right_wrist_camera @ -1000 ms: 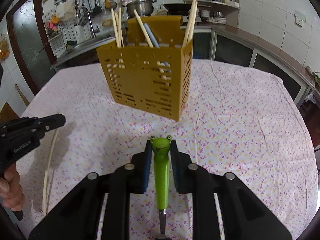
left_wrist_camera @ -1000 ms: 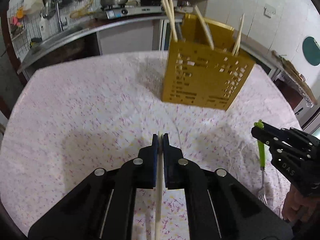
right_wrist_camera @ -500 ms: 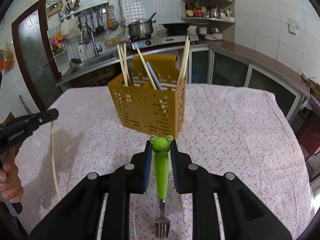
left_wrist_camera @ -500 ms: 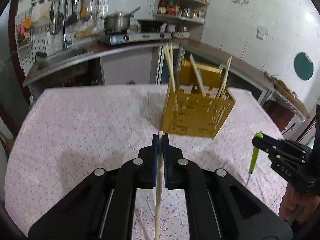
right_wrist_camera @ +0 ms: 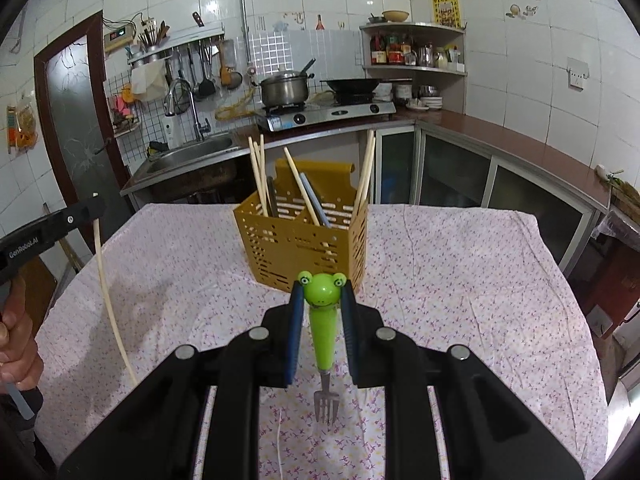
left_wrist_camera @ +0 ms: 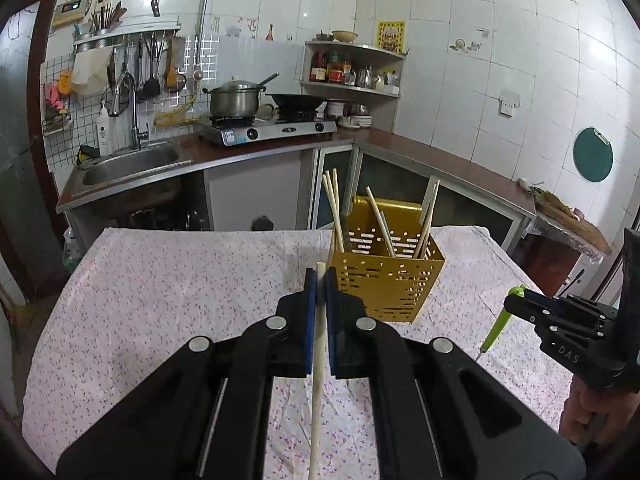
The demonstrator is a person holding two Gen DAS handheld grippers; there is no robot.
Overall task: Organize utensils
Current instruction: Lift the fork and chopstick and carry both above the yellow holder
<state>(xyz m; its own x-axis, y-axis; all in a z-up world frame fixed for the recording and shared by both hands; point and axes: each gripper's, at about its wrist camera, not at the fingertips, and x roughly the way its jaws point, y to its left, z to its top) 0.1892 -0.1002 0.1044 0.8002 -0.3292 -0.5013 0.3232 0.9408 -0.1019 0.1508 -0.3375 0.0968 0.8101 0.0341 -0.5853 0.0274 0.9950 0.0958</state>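
Chopstick (left_wrist_camera: 317, 364) clamped in left gripper (left_wrist_camera: 319, 280); frog-handled fork (right_wrist_camera: 322, 320) pinched by right gripper (right_wrist_camera: 322, 292), tines hanging.

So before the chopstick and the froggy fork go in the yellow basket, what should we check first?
1. Left claw shut tight on the chopstick: ok.
2. Right claw gripping the frog fork by its green handle: ok.
3. Fork prongs point down, away from the basket: ok for holding; cannot tell if it should go in that way.
4. Yellow basket stands upright on the tablecloth: ok.
5. Room in the basket beside the chopsticks already inside: looks ok.
6. Both claws over the basket opening: not ok, they are short of it.
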